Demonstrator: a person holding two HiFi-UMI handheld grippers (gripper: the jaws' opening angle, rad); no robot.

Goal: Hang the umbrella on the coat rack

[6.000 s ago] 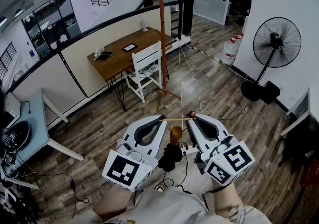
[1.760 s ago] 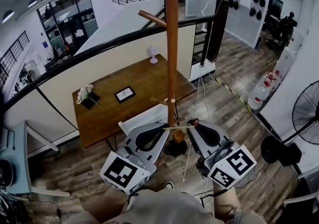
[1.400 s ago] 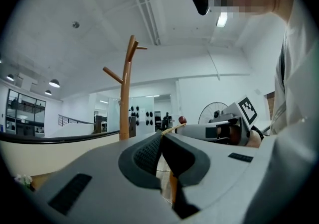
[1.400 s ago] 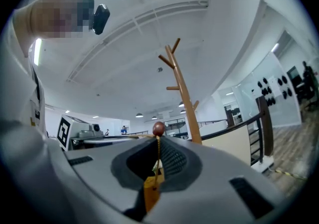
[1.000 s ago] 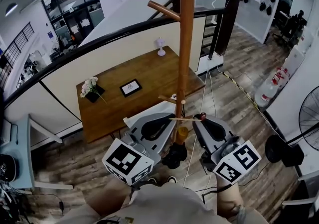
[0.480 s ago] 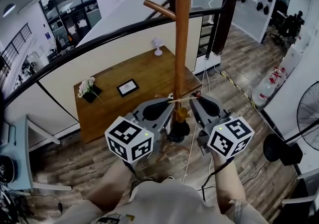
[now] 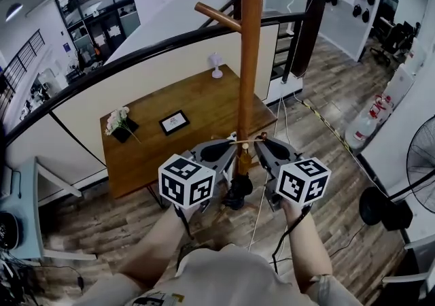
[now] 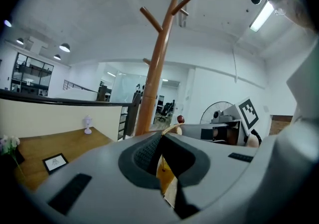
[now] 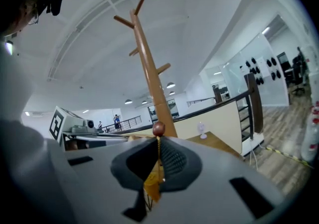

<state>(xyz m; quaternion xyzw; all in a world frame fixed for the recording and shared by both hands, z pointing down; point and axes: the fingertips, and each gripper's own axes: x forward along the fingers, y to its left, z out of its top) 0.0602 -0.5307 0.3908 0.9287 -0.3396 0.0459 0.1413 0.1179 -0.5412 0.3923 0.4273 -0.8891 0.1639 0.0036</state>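
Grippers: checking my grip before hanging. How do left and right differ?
The left gripper clamps the plain end of the umbrella rod; the right gripper clamps its red bead end. From the head view, the left gripper sits left of the coat rack, the right gripper right. Both are shut.

Left gripper (image 7: 224,150): centre frame, jaws closed, apparently pinching the umbrella (image 7: 237,189). Right gripper (image 7: 264,149): alongside, jaws closed likewise. Left forearm (image 7: 160,242), right forearm (image 7: 303,249): extended forward from lower frame.
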